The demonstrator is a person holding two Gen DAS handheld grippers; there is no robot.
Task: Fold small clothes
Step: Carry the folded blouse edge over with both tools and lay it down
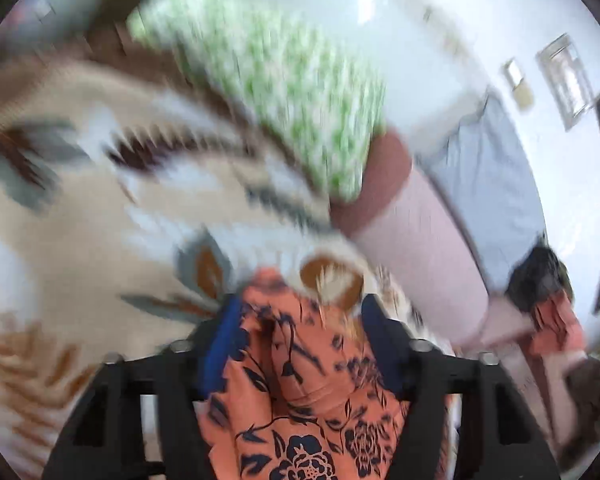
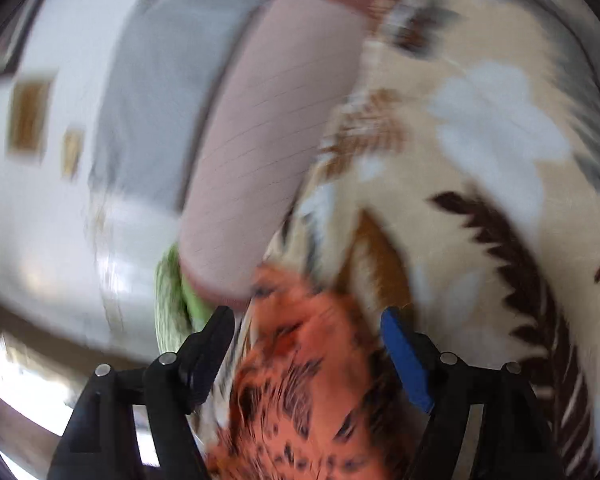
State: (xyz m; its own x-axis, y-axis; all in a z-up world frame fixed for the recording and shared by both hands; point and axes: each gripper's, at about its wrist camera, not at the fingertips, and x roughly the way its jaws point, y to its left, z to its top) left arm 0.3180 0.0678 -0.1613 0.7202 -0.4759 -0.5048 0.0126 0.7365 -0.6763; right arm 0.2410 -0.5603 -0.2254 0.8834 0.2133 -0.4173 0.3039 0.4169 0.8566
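An orange garment with a dark blue flower print (image 1: 300,392) fills the jaws of my left gripper (image 1: 296,320), which is shut on it above a beige leaf-patterned bedspread (image 1: 80,208). In the right wrist view the same orange garment (image 2: 300,380) runs between the fingers of my right gripper (image 2: 308,320), which is closed on it. Far right in the left wrist view, my right gripper (image 1: 540,280) holds the cloth's other end. Both views are blurred by motion.
A green-and-white patterned cloth (image 1: 280,80) lies on the bed, also in the right wrist view (image 2: 172,300). A long pink bolster pillow (image 1: 428,248) (image 2: 268,140) lies along the bed's edge. A white wall (image 1: 460,20) with small frames is behind.
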